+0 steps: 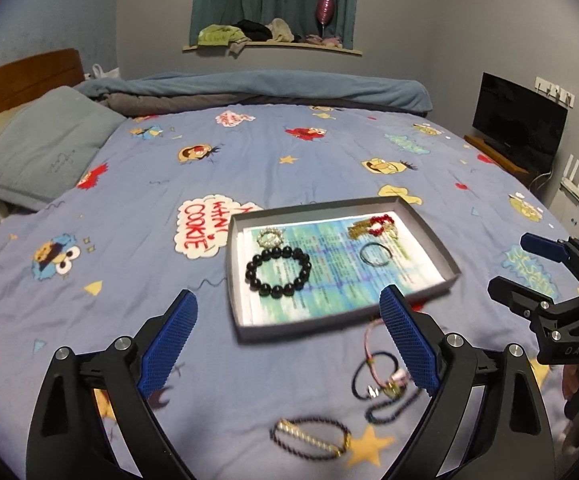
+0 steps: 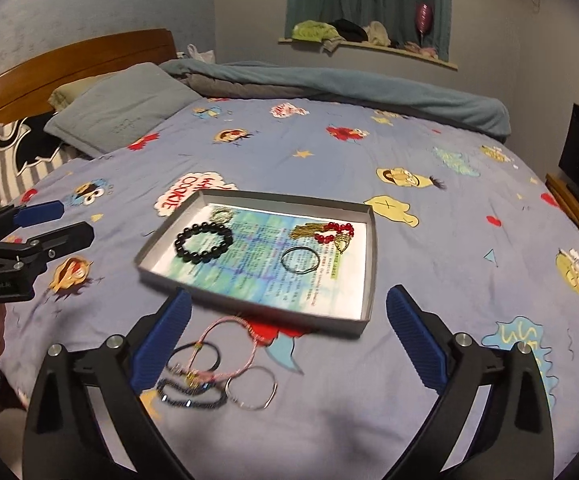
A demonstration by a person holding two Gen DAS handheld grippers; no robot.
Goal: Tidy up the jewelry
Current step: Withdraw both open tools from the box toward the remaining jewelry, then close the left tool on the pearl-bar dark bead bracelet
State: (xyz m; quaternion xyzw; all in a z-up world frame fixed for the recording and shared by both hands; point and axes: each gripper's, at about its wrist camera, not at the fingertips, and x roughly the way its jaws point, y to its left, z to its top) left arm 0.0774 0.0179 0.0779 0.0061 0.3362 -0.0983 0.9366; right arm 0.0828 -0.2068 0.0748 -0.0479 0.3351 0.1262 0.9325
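Left gripper (image 1: 287,330) held with jaws wide apart, nothing between them, above the bedspread (image 1: 249,148). Right gripper (image 2: 287,330) likewise spread and unloaded. Grey tray (image 2: 371,268) lay on the bed, holding a black bead bracelet (image 2: 203,243), a red bead piece (image 2: 335,233) and a thin dark ring (image 2: 300,260). Loose bracelets (image 2: 217,376) lay on the cover just in front of the tray, untouched.

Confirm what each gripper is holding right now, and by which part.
Nothing is held. The left gripper and right gripper are both open and empty above the bedspread; the loose bracelets lie untouched in front of the tray.
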